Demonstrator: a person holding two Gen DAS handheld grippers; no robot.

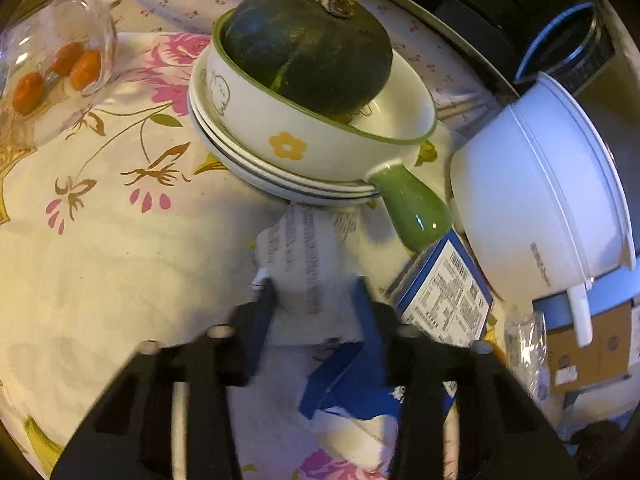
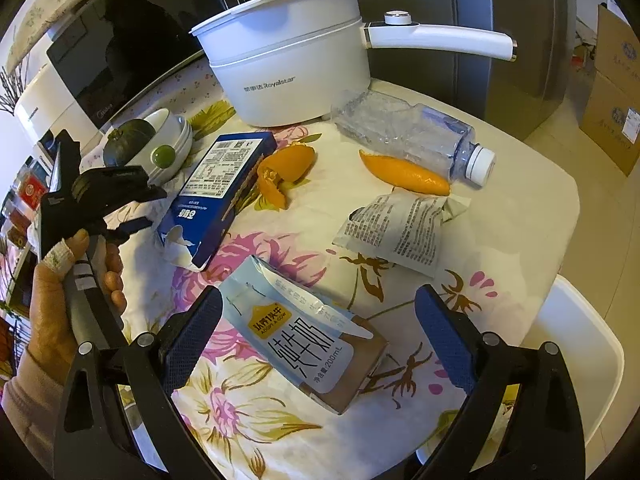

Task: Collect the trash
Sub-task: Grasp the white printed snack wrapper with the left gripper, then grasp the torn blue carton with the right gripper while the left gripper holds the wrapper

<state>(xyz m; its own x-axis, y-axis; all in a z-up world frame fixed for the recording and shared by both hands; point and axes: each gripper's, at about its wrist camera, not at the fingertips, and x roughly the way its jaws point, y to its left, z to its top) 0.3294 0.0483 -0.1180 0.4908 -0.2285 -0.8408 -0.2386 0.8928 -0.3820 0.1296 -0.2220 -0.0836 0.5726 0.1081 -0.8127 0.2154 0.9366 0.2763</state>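
While a bowl [image 1: 320,128] holding a squash [image 1: 308,40] crowds close ahead, the left gripper [image 1: 316,296] clamps a crumpled printed wrapper [image 1: 304,256]. Seen from the right wrist, the right gripper [image 2: 318,336] spreads wide around a flattened milk carton [image 2: 308,340] on the table [image 2: 520,184], with orange peel [image 2: 404,172] and a crushed bottle [image 2: 408,132] beyond.

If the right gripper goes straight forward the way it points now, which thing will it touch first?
Most likely the light-blue milk carton, which lies between the open fingers of the right gripper. Beyond it lies the crumpled printed wrapper. Depth is hard to judge, so the gripper might pass above the carton.
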